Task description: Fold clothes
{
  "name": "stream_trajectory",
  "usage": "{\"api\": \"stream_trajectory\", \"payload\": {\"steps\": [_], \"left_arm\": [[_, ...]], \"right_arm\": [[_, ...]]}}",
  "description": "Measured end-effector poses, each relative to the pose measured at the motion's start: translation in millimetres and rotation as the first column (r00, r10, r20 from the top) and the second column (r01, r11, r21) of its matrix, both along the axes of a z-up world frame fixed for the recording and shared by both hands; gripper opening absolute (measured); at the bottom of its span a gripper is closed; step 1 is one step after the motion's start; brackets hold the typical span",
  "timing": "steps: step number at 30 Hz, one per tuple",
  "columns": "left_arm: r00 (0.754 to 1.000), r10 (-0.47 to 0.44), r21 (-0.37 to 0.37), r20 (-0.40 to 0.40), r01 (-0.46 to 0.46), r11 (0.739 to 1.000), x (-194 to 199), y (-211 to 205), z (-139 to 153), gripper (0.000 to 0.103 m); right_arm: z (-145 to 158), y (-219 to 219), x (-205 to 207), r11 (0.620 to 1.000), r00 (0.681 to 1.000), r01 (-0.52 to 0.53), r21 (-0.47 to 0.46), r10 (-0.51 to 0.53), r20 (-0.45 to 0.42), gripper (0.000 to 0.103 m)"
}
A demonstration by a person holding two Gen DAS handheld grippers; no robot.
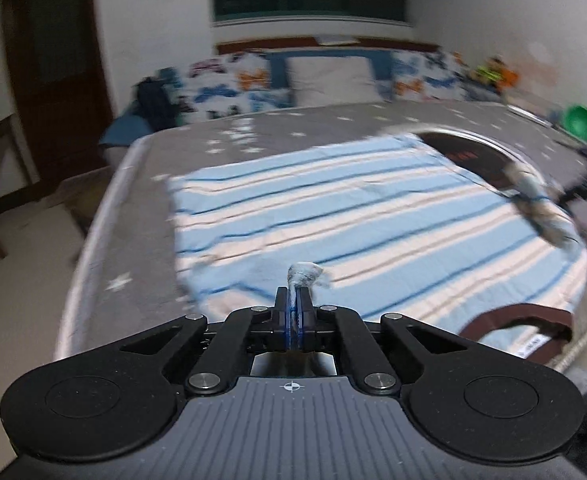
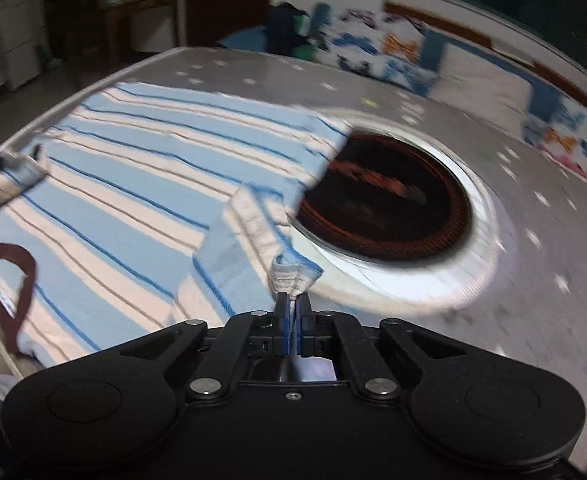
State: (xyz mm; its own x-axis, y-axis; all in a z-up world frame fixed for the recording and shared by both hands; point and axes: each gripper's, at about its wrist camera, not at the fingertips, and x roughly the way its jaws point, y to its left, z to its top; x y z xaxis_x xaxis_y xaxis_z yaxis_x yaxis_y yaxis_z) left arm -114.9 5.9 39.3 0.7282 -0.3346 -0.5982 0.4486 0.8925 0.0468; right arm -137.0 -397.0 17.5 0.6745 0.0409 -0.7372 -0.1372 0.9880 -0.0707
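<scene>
Now the striped shirt (image 1: 353,208) lies spread on the grey starred bed (image 1: 293,120), its brown collar nearest the person. Both claws are clamped on pinched cloth — the left gripper (image 1: 293,300) on one sleeve edge, the right gripper (image 2: 292,304) on what seems the other sleeve, blurred, beside a dark round printed patch (image 2: 385,196).

We can't really make out the red markings on the dark round thing (image 2: 385,200), too smeared. The striped shirt (image 1: 333,208) partly covers it, and the shirt's brown collar (image 2: 9,276) runs off the frame edge. Stuff by the green bowl (image 1: 580,120) is just blur.
</scene>
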Motion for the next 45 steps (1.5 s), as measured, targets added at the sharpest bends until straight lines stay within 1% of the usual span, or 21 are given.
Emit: {"api": "stream_trajectory", "payload": {"steps": [4,7,9,11,14,16,17,18,19,21,23,26,27,30,32,36,38,42,44,45], "left_arm": [[0.993,0.117,-0.019,-0.006,-0.117,0.993,-3,31,4,0.003],[0.977,0.211,-0.009,-0.027,-0.212,0.977,-3,56,2,0.003],[0.968,0.248,-0.001,-0.043,-0.248,0.969,-1,65,-1,0.003],[0.954,0.293,0.013,-0.071,-0.293,0.956,4,78,-7,0.003],[0.939,0.327,0.052,-0.104,-0.323,0.945,9,84,-17,0.003],[0.931,0.340,0.067,-0.133,-0.333,0.940,11,89,-22,0.004],[0.928,0.346,0.074,-0.136,-0.338,0.938,11,91,-24,0.004],[0.927,0.350,0.079,-0.135,-0.342,0.936,10,92,-24,0.004],[0.925,0.355,0.086,-0.135,-0.346,0.934,10,94,-23,0.005],[0.922,0.363,0.099,-0.132,-0.352,0.931,9,96,-22,0.009],[0.919,0.372,0.117,-0.128,-0.359,0.926,8,97,-20,0.013],[0.913,0.394,0.149,-0.102,-0.377,0.914,5,99,-15,0.013],[0.913,0.396,0.149,-0.098,-0.380,0.913,5,99,-13,0.013],[0.910,0.409,0.150,-0.074,-0.395,0.906,4,100,-5,0.014],[0.907,0.419,0.159,-0.037,-0.409,0.899,5,99,4,0.014],[0.915,0.403,0.132,-0.014,-0.397,0.908,8,93,16,0.017],[0.927,0.376,0.109,-0.003,-0.373,0.921,7,86,23,0.024],[0.956,0.294,0.066,-0.001,-0.293,0.954,6,62,29,0.030],[0.972,0.234,0.041,-0.009,-0.233,0.972,8,45,30,0.033],[0.978,0.210,0.037,-0.013,-0.210,0.977,8,38,29,0.033]], "right_arm": [[-10,-13,-11,0.999,0.998,0.039,0.010,-0.038,-0.054,0.003],[-14,-19,-14,0.998,0.996,0.054,0.024,-0.052,-0.077,0.004],[-14,-19,-14,0.998,0.995,0.058,0.023,-0.056,-0.084,0.004],[-15,-19,-15,0.998,0.994,0.060,0.026,-0.057,-0.092,0.005],[-14,-21,-14,0.997,0.993,0.069,0.041,-0.064,-0.098,0.007],[-14,-22,-16,0.997,0.993,0.072,0.031,-0.068,-0.100,0.013],[-13,-22,-18,0.997,0.993,0.072,0.023,-0.069,-0.101,0.016],[-13,-23,-19,0.997,0.992,0.071,0.014,-0.069,-0.103,0.022],[-13,-23,-20,0.998,0.992,0.070,0.009,-0.068,-0.103,0.025],[-11,-26,-22,0.997,0.993,0.074,0.005,-0.073,-0.095,0.027],[-8,-29,-23,0.997,0.993,0.079,0.003,-0.079,-0.084,0.028],[-3,-33,-24,0.996,0.994,0.090,0.025,-0.089,-0.059,0.031],[-2,-35,-23,0.995,0.994,0.092,0.038,-0.089,-0.055,0.034],[-5,-35,-22,0.995,0.994,0.087,0.054,-0.084,-0.065,0.035],[-10,-34,-20,0.994,0.994,0.085,0.067,-0.080,-0.080,0.035],[-16,-32,-19,0.994,0.992,0.091,0.067,-0.085,-0.090,0.036],[-17,-32,-19,0.993,0.992,0.094,0.069,-0.088,-0.089,0.036],[-18,-31,-19,0.993,0.992,0.096,0.073,-0.089,-0.084,0.036],[-18,-31,-18,0.992,0.993,0.096,0.080,-0.090,-0.083,0.027],[-18,-31,-18,0.992,0.993,0.095,0.087,-0.088,-0.083,0.019]]}}
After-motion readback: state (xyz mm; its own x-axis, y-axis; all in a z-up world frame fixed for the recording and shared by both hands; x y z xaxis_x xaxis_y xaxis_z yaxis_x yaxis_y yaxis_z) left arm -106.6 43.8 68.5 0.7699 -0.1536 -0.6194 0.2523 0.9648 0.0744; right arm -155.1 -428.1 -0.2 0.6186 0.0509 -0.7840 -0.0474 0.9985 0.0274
